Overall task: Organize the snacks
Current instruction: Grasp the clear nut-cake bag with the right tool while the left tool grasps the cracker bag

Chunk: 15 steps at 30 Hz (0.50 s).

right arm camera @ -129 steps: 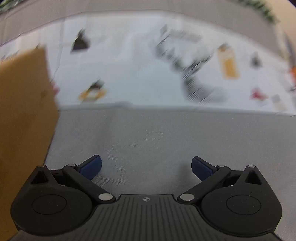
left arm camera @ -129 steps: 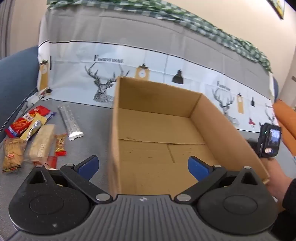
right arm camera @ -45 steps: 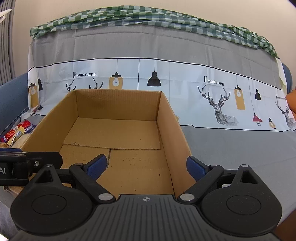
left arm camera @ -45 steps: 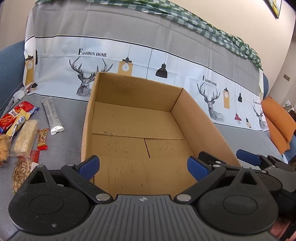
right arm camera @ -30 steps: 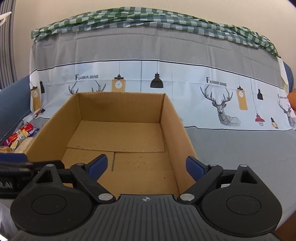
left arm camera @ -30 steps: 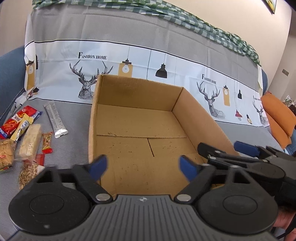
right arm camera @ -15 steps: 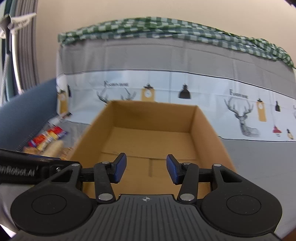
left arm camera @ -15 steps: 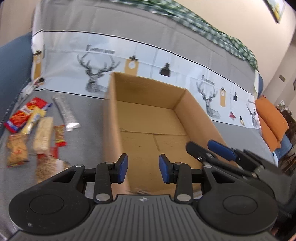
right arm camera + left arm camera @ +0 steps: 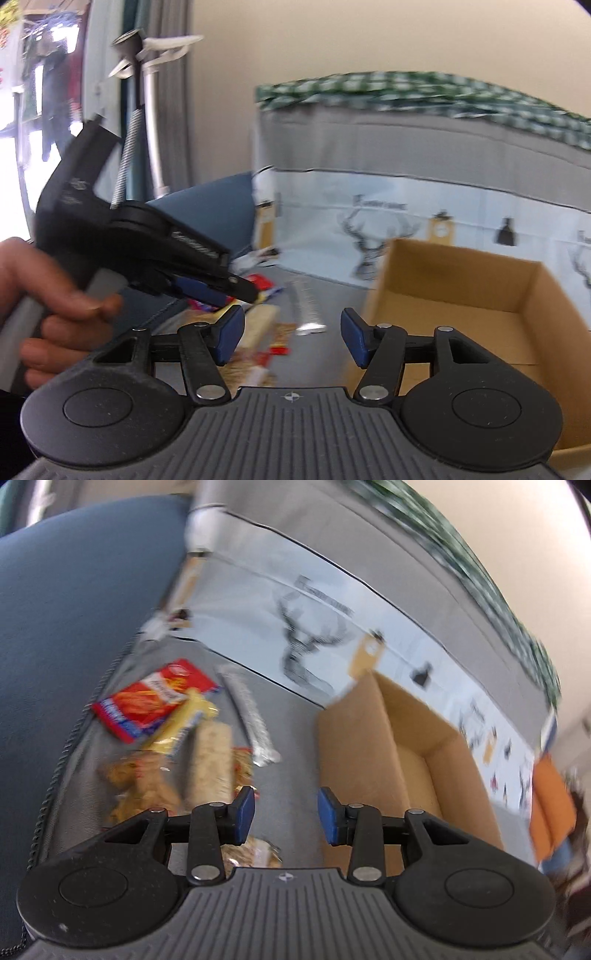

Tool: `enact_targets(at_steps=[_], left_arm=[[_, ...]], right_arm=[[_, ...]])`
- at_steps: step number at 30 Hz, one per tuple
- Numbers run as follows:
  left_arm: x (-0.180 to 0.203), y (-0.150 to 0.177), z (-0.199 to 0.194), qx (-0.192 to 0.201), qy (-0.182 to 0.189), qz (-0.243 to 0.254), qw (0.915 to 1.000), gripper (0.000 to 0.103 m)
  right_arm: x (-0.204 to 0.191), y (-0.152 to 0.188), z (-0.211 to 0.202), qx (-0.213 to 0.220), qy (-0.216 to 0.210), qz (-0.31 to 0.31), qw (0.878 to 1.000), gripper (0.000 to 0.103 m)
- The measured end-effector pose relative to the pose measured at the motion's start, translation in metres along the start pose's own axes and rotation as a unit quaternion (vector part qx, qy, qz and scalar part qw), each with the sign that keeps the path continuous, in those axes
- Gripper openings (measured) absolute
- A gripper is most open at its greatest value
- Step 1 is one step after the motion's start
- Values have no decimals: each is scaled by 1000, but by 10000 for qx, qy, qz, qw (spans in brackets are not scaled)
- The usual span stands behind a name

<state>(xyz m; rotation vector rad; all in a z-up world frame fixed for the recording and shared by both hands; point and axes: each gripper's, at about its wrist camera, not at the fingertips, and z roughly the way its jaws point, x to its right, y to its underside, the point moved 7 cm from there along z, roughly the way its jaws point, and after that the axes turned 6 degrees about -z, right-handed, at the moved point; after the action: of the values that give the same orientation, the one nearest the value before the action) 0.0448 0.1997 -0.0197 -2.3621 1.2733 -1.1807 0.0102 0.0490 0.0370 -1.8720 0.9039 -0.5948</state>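
Observation:
Several snack packs lie on the grey seat left of an empty cardboard box [image 9: 399,746]: a red packet [image 9: 155,699], a yellow bar [image 9: 181,727], a pale biscuit pack [image 9: 210,764], a silver bar [image 9: 251,716] and a brown cookie pack [image 9: 144,782]. My left gripper [image 9: 283,814] is open and empty, just above the seat between the snacks and the box. My right gripper [image 9: 291,336] is open and empty, aimed at the snacks [image 9: 258,325], with the box [image 9: 472,295] to its right. The left gripper's body [image 9: 147,251] shows in the right wrist view.
A blue cushion [image 9: 74,627] rises left of the snacks. The sofa back carries a deer-print cover [image 9: 314,635]. An orange cushion [image 9: 550,805] lies far right. A coat stand [image 9: 136,110] stands behind the sofa.
Both grippers swung left from the box toward the snack pile. Their jaws narrowed from wide open, then widened a little in the last half second.

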Motion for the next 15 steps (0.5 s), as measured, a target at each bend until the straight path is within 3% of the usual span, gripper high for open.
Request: enact_targets(at_steps=[6, 9, 15], left_arm=[[-37, -11, 2, -27, -549, -425, 9976, 54], [-53, -14, 7, -67, -926, -480, 9945, 66], [-76, -17, 20, -213, -1305, -740, 9884, 78]], right_arm=[[-40, 12, 41, -99, -497, -119, 9986, 68], [-52, 25, 63, -341, -578, -168, 9976, 77], [-56, 49, 99, -856, -531, -169, 9948, 93]])
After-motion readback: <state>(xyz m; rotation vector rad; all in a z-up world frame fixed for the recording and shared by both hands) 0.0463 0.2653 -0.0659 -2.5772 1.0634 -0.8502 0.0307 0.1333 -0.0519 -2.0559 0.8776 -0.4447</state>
